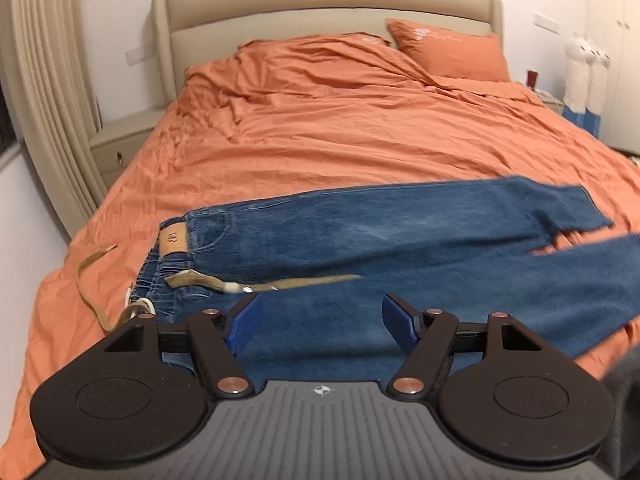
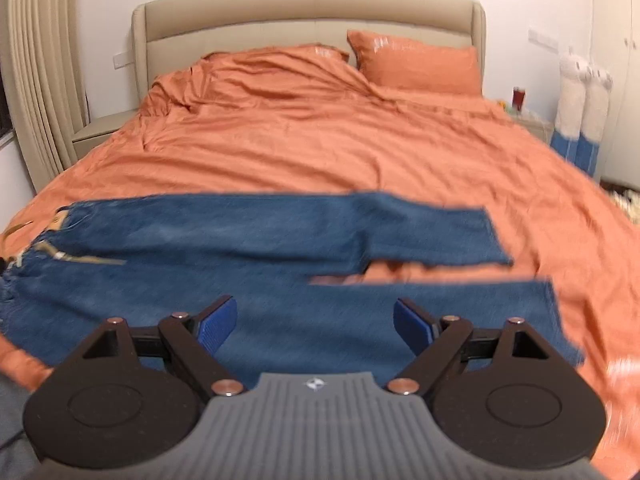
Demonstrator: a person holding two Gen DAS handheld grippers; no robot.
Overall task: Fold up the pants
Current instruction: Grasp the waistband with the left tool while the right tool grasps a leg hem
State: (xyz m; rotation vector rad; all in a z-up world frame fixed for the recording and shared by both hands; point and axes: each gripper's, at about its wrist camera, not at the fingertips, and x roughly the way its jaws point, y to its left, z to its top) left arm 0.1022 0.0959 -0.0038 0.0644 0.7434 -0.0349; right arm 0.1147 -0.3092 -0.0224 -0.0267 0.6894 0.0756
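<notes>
Blue jeans (image 1: 360, 248) lie flat across the near part of an orange bed, waistband with a tan leather patch (image 1: 173, 239) to the left, both legs running right. A tan drawstring (image 1: 304, 282) trails over the hip. My left gripper (image 1: 318, 322) hovers open above the hip area, nothing between its blue pads. In the right wrist view the jeans (image 2: 240, 240) show their two leg ends split apart at the right. My right gripper (image 2: 315, 326) hangs open over the nearer leg, empty.
The orange duvet (image 1: 340, 132) covers the whole bed, with an orange pillow (image 1: 448, 50) against the beige headboard (image 1: 320, 4). Beige nightstand (image 1: 120, 140) and curtain at left. A white plush figure (image 2: 580, 112) stands at the right beside the bed.
</notes>
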